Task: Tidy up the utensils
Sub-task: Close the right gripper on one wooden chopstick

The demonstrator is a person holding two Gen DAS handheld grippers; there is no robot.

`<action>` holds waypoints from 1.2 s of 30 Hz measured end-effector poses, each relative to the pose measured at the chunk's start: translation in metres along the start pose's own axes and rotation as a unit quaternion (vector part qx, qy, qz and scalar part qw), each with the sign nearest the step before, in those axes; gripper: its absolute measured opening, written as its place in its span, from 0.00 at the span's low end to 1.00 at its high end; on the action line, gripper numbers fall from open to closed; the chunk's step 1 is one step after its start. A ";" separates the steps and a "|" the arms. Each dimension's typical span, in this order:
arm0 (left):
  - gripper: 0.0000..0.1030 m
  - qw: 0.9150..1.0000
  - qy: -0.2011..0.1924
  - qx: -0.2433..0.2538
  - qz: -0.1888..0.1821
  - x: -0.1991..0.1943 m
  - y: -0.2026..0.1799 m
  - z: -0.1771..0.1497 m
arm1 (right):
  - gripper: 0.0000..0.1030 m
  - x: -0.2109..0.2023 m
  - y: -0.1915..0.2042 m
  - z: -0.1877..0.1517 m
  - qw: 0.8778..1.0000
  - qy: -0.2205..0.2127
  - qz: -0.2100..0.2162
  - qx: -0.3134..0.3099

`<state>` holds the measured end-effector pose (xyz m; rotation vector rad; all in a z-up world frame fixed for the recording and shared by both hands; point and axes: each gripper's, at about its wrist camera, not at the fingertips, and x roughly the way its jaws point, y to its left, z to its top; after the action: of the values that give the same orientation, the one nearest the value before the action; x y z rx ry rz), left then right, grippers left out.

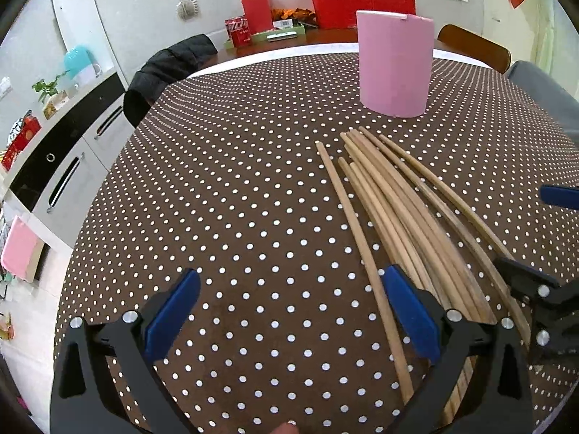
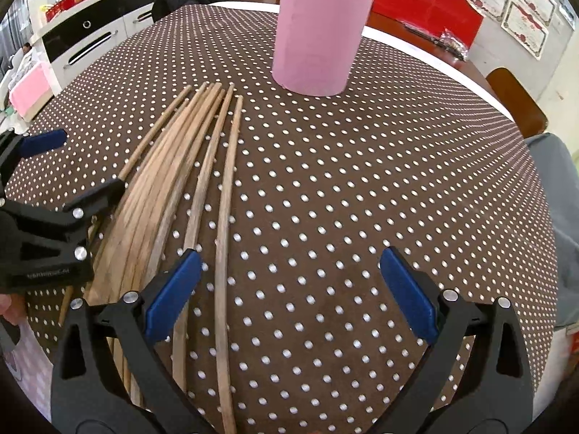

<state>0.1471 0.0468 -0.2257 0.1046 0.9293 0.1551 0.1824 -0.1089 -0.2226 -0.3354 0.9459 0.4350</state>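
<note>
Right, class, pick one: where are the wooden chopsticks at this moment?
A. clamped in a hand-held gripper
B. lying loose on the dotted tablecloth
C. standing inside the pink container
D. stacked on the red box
B: the chopsticks lie fanned out flat on the tablecloth, in front of the pink container, with nothing gripping them.

My right hand-held gripper (image 2: 289,282) hangs over the polka-dot bench (image 2: 362,188) with its blue pads wide apart; one loose chopstick (image 2: 226,217) runs between them, untouched. The chopstick bundle (image 2: 159,188) fans out to the left, tips toward the upright pink holder (image 2: 320,36). My left hand-held gripper (image 2: 76,177) shows at the left edge, beside the bundle.
</note>
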 end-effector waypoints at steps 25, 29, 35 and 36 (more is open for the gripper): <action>0.55 0.997 0.007 0.017 -0.079 0.012 -0.006 0.031 | 0.11 0.014 0.014 0.031 0.999 -0.006 0.045 -0.018; 0.14 0.994 0.007 0.041 -0.098 0.009 -0.018 0.032 | 0.05 0.014 0.008 0.027 0.998 -0.005 0.065 -0.007; 0.06 0.994 0.004 0.028 -0.106 0.008 -0.010 0.028 | 0.05 0.006 -0.014 0.014 0.993 -0.020 0.109 0.033; 0.06 0.994 0.002 0.023 -0.108 0.006 -0.006 0.025 | 0.05 0.004 -0.015 0.013 0.993 -0.026 0.112 0.036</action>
<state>0.1712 0.0417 -0.2166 0.0450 0.9422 -0.0663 0.2009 -0.1155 -0.2176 -0.1522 0.9497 0.6106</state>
